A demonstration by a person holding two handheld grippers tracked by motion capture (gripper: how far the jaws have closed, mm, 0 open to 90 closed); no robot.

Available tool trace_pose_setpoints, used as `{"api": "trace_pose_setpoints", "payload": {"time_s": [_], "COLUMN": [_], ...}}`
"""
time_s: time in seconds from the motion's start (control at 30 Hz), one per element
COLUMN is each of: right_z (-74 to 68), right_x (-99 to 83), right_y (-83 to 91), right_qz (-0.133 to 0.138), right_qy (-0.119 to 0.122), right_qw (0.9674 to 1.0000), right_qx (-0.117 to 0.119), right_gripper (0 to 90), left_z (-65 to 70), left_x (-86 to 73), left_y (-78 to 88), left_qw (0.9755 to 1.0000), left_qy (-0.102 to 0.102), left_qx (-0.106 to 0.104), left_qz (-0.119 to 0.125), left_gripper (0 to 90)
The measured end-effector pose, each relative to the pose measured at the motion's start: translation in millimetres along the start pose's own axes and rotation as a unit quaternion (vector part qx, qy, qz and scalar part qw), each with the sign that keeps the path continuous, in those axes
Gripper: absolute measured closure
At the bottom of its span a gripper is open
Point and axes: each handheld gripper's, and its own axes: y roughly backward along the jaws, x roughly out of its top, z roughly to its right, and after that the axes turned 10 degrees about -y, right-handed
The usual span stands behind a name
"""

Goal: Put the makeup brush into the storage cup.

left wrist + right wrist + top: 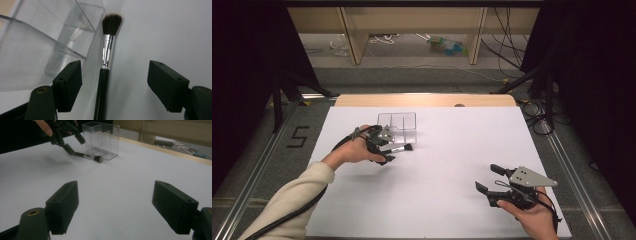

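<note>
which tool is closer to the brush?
Left. The left tool straddles the brush handle, jaws open around it. The right tool sits far off at the table's near right.

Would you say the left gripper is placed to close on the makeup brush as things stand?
Probably yes: the left gripper is open with the brush handle lying between its jaws, untouched. The clear box sits just to one side, apparently outside the jaws.
</note>
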Motion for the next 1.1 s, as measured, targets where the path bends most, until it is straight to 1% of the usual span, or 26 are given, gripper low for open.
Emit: {"api": "trace_pose_setpoints", "payload": {"time_s": [0.03, 0.07, 0.1, 0.13, 0.17, 0.2, 0.23, 0.27, 0.3, 0.33, 0.37, 0.4, 0.5, 0.53, 0.6, 0.7, 0.73, 0.77, 0.8, 0.83, 0.97, 1.0, 1.03, 1.1], "right_z": [0.0, 0.8, -0.3, -0.3, 0.0, 0.2, 0.3, 0.5, 0.5, 1.8, 2.3, 1.8, 1.9, 1.9, 2.0, 2.0, 1.9, 1.9, 1.9, 1.9, 2.2, 2.1, 1.3, 1.3], "right_x": [0.0, -0.1, -0.5, -0.8, -0.4, -0.2, -0.1, 0.0, 0.0, 0.2, -0.1, 0.5, 0.6, 0.0, 0.4, 0.4, 0.4, 0.4, 0.4, 0.5, 0.4, -0.3, -0.5, -0.2], "right_y": [-0.1, -0.5, -0.4, -1.4, -0.2, 0.2, 0.4, 0.7, 0.8, 0.6, -0.4, 1.9, 1.4, 0.1, 1.3, 1.4, 1.3, 1.4, 1.4, 1.4, 1.3, -0.9, -0.5, 0.4], "right_qz": [0.000, 0.000, -0.006, -0.002, -0.007, -0.009, -0.010, -0.010, -0.007, -0.002, 0.002, -0.015, -0.011, -0.004, -0.011, -0.011, -0.011, -0.012, -0.011, -0.011, -0.013, -0.002, -0.007, -0.012], "right_qy": [0.000, 0.004, -0.005, -0.007, -0.004, -0.004, -0.004, -0.004, -0.005, 0.002, 0.002, -0.001, 0.004, 0.003, 0.004, 0.003, 0.004, 0.004, 0.003, 0.003, 0.005, 0.002, -0.005, -0.005], "right_qw": [1.0000, 1.0000, 1.0000, 1.0000, 1.0000, 1.0000, 0.9999, 0.9999, 1.0000, 1.0000, 1.0000, 0.9999, 0.9999, 1.0000, 0.9999, 0.9999, 0.9999, 0.9999, 0.9999, 0.9999, 0.9999, 1.0000, 1.0000, 0.9999], "right_qx": [0.000, 0.002, 0.004, 0.006, 0.001, 0.000, 0.000, 0.000, -0.001, -0.003, -0.001, -0.006, -0.008, -0.004, -0.008, -0.007, -0.007, -0.007, -0.006, -0.006, -0.006, 0.000, 0.001, -0.001], "right_gripper": [22.4, 22.4, 22.5, 22.4, 22.4, 22.4, 22.4, 22.4, 22.4, 22.4, 22.4, 22.4, 22.5, 22.5, 22.6, 22.6, 22.7, 22.7, 22.7, 22.7, 23.7, 23.8, 23.8, 23.8], "left_z": [-0.5, -0.7, -1.1, -2.0, -3.4, -4.0, -5.6, -5.9, -7.0, -8.2, -8.2, -9.1, -10.6, -11.0, -11.0, -10.6, -10.9, -10.9, -10.9, -11.3, -11.3, -11.4, -11.5, -11.7], "left_x": [0.0, -0.1, -0.2, -0.3, -0.4, -0.7, -0.9, -1.5, -2.1, -2.6, -3.1, -3.3, -3.6, -3.2, -2.5, -2.1, -1.9, -2.2, -2.4, -2.9, -3.9, -3.9, -3.7, -3.5], "left_y": [-2.3, -4.4, -6.3, -7.8, -9.3, -10.5, -11.4, -13.0, -14.1, -15.2, -16.6, -17.4, -20.1, -20.3, -21.7, -23.4, -24.4, -25.6, -25.9, -26.5, -27.8, -27.7, -27.6, -27.6], "left_qw": [1.0000, 1.0000, 0.9999, 0.9999, 0.9999, 0.9998, 0.9998, 0.9996, 0.9995, 0.9995, 0.9993, 0.9993, 0.9992, 0.9992, 0.9990, 0.9987, 0.9987, 0.9984, 0.9983, 0.9983, 0.9980, 0.9980, 0.9979, 0.9978], "left_qy": [-0.001, 0.002, 0.004, 0.002, 0.002, 0.006, 0.006, 0.015, 0.015, 0.012, 0.020, 0.019, 0.022, 0.020, 0.022, 0.025, 0.022, 0.027, 0.028, 0.026, 0.031, 0.030, 0.029, 0.028], "left_qx": [-0.005, -0.009, -0.012, -0.012, -0.016, -0.018, -0.019, -0.023, -0.025, -0.025, -0.029, -0.029, -0.030, -0.033, -0.036, -0.041, -0.043, -0.047, -0.048, -0.048, -0.052, -0.052, -0.054, -0.056], "left_qz": [-0.001, -0.002, -0.003, -0.004, -0.005, -0.005, -0.007, -0.007, -0.010, -0.012, -0.012, -0.014, -0.012, -0.014, -0.015, -0.016, -0.017, -0.017, -0.020, -0.022, -0.018, -0.018, -0.019, -0.020], "left_gripper": [27.8, 27.5, 27.4, 27.4, 27.3, 27.3, 27.2, 27.2, 27.1, 27.2, 27.3, 27.3, 27.1, 27.3, 27.3, 27.3, 27.3, 27.4, 27.5, 27.7, 28.3, 28.5, 29.2, 30.1]}}
